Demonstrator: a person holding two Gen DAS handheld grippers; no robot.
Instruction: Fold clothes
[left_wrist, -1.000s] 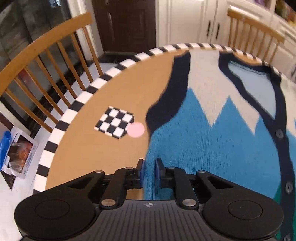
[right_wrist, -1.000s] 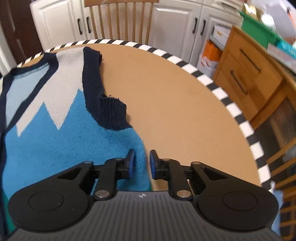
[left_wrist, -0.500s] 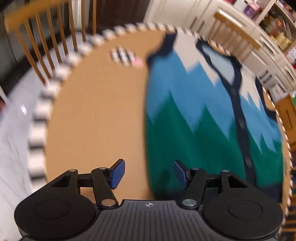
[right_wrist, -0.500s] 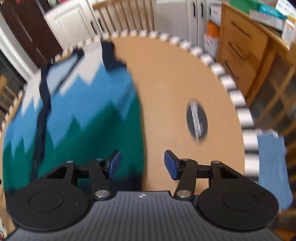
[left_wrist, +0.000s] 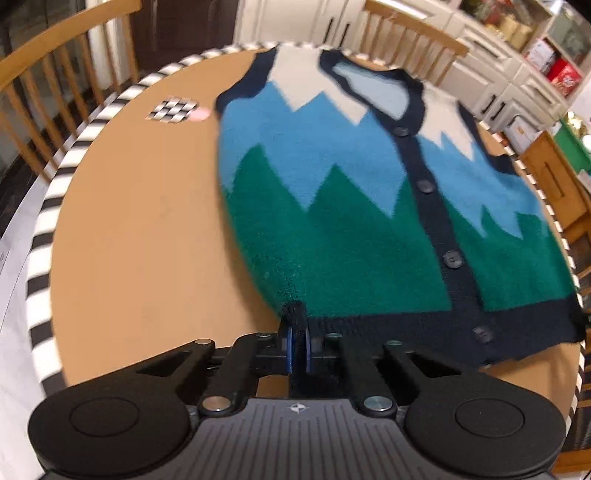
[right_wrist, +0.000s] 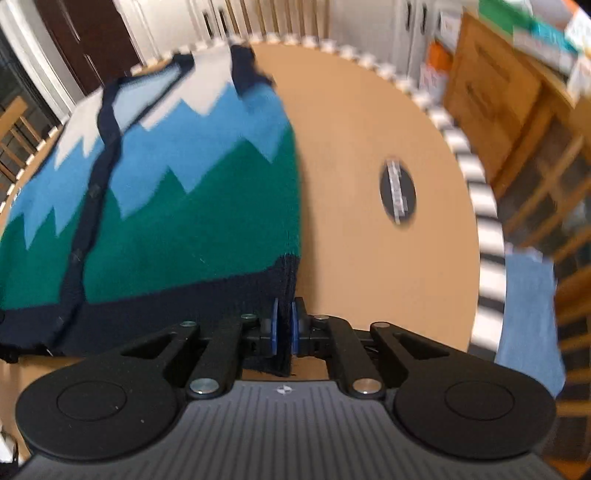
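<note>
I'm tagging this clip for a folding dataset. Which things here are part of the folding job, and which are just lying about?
In the job:
- vest, spread flat on the table
- left gripper, shut on the vest's hem corner
- right gripper, shut on the other hem corner

Lying about:
- checkered marker
- pink dot
- dark oval label
- blue cloth
- chairs

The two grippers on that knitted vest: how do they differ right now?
The left gripper pinches the vest's near left hem corner; the right gripper pinches the near right corner. A checkered marker lies beyond the left, a dark oval sticker beyond the right. Both are shut on the navy hem.
</note>
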